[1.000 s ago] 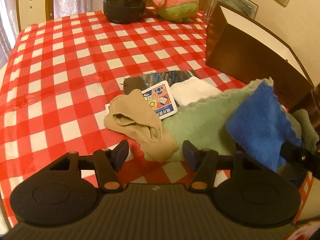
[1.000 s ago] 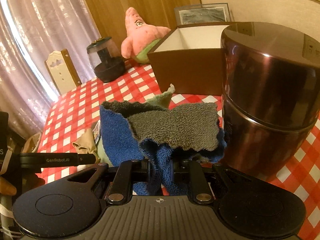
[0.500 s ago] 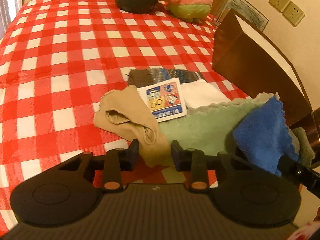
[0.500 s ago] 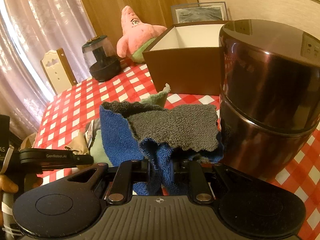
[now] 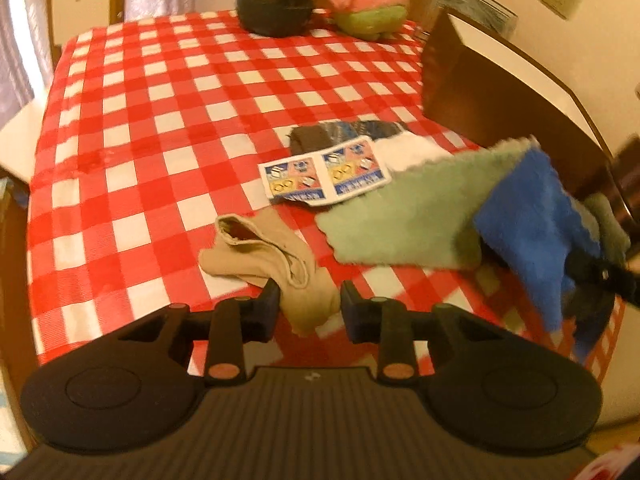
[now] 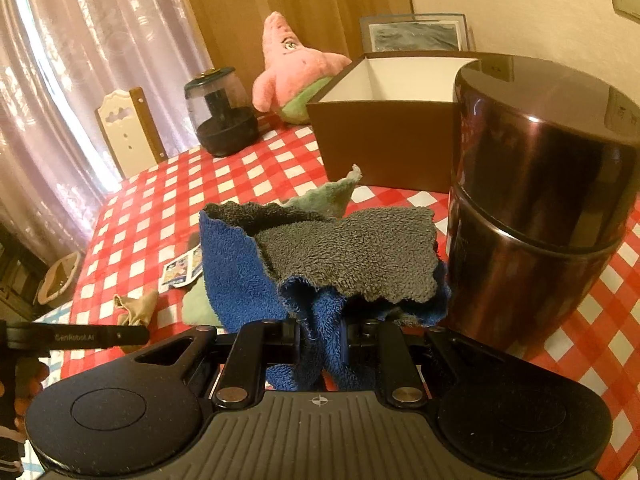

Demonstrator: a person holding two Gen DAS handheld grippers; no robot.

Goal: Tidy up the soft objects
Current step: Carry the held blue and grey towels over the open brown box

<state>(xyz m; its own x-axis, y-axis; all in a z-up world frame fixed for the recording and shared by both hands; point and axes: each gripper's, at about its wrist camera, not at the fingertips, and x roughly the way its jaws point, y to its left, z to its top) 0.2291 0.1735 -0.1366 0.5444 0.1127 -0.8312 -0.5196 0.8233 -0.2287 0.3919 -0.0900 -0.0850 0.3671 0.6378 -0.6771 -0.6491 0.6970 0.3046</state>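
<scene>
My left gripper is shut on the near end of a beige sock that trails over the checked tablecloth. My right gripper is shut on a blue-and-grey towel and holds it up beside a dark round canister; the towel also shows in the left wrist view. A green cloth lies flat under the towel's edge. An open brown box with a white inside stands behind. A white cloth and a dark striped sock lie further back.
A printed card packet lies next to the cloths. A pink plush star and a dark glass jar stand at the table's far end. A chair back stands beyond. The wall with a framed picture is behind the box.
My left gripper has closed on the beige sock and dragged it toward me, off the card packet, which now lies fully uncovered. The right gripper holds the towel as before.
</scene>
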